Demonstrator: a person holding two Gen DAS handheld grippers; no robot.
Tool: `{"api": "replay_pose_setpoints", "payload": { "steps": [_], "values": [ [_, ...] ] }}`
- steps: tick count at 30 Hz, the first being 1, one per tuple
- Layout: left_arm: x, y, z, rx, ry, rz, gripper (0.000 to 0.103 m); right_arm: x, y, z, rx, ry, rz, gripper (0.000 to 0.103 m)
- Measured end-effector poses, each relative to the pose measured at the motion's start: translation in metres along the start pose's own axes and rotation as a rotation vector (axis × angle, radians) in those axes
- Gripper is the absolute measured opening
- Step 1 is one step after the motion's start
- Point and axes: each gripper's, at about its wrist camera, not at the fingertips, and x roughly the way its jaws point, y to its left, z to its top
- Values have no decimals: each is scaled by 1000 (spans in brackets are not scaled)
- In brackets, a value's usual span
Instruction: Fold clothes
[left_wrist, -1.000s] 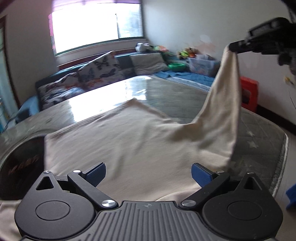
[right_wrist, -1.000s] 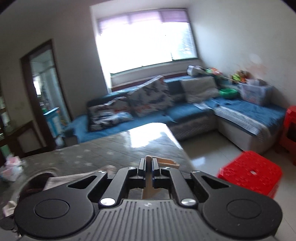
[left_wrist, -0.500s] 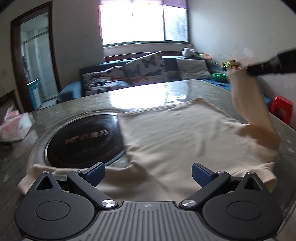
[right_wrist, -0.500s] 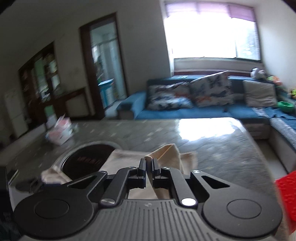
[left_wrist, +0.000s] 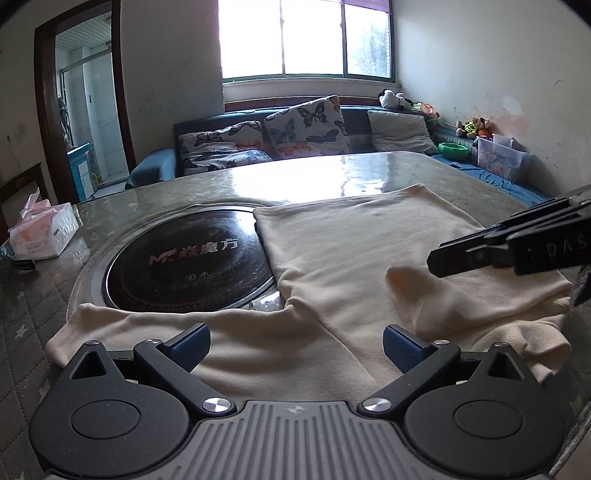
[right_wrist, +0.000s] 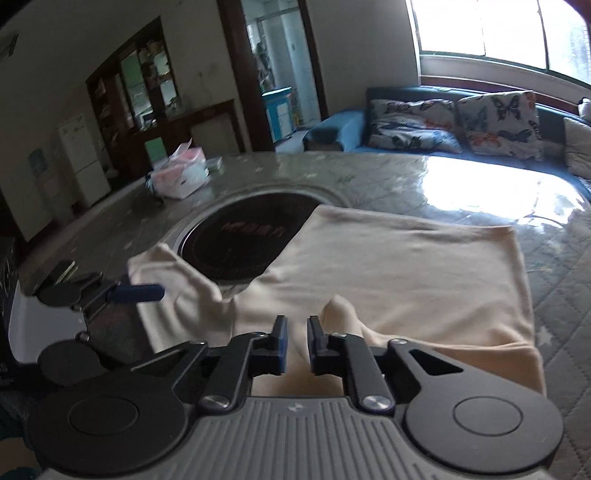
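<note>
Now your cream shirt lies spread on the table, partly over the round black cooktop, one sleeve folded inward. Your left gripper gapes wide above its near edge; your right gripper is slightly parted, gripping nothing.

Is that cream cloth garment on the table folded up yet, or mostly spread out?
Mostly spread. The cream cloth garment lies flat, one sleeve out sideways, the other sleeve turned onto it.
</note>
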Motion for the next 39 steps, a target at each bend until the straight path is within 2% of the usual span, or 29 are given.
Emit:
{"api": "replay_pose_setpoints", "payload": {
  "steps": [2, 4, 6, 8, 13, 14, 15, 17, 19, 22, 24, 26, 28, 32, 39],
  "values": [
    [0, -2, 1, 5, 0, -3, 102, -4, -2, -1, -8, -3, 0, 39],
    [1, -5, 3, 14, -5, -10, 102, -12, -7, -1, -17, -14, -11, 51],
    [1, -11, 6, 27, -13, -28, 101, -22, -16, -2, -21, -18, -34, 53],
    [1, -18, 8, 46, -20, -51, 99, -33, -30, -5, -21, -10, -67, 62],
    [9, -41, 12, 113, -9, -125, 81, -58, -58, -24, -29, 17, -190, 72],
    [12, -46, 12, 128, -2, -138, 80, -63, -63, -30, -28, 22, -217, 73],
    [15, -51, 12, 141, 7, -144, 80, -68, -68, -36, -28, 29, -244, 74],
    [22, -59, 12, 167, 23, -155, 70, -74, -75, -46, -25, 46, -276, 74],
    [27, -66, 11, 190, 38, -172, 68, -78, -80, -55, -23, 60, -298, 76],
    [30, -70, 12, 201, 45, -192, 57, -79, -83, -64, -35, 68, -319, 81],
    [31, -72, 12, 209, 50, -206, 41, -79, -84, -68, -45, 70, -329, 81],
    [33, -75, 13, 217, 54, -218, 17, -77, -84, -71, -43, 69, -327, 82],
    [31, -78, 15, 228, 50, -225, 8, -75, -83, -73, -45, 64, -327, 82],
    [17, -79, 35, 222, -3, -251, 6, -74, -80, -75, -51, 49, -329, 83],
    [-15, -84, 98, 217, -143, -310, 6, -68, -74, -78, -65, 23, -339, 85]
  ]
}}
